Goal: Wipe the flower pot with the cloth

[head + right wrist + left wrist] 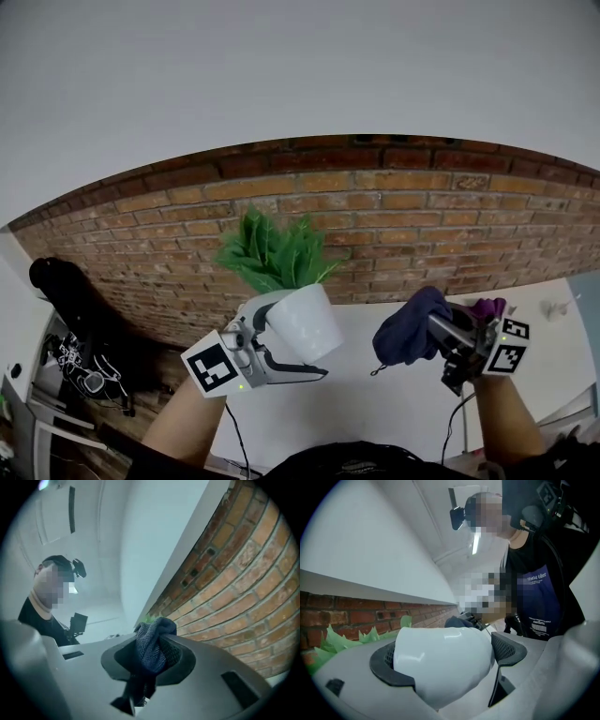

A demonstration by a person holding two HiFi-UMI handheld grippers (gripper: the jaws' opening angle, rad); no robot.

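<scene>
A white flower pot [307, 322] with a green leafy plant [272, 251] hangs in the air in front of the brick wall, tilted. My left gripper [291, 343] is shut on the pot, its dark pads [389, 667] pressing both sides of the white body [440, 660]. To the right, my right gripper [433, 336] is shut on a bunched dark blue cloth [409, 328], which sits a short gap away from the pot. In the right gripper view the cloth [152, 648] fills the jaws and hangs down between them.
A red brick wall [375, 225] runs behind both grippers. Below them lies a white table [375, 412]. Black equipment with cables [80, 347] sits at the lower left. A person in a dark shirt [539, 588] appears in both gripper views.
</scene>
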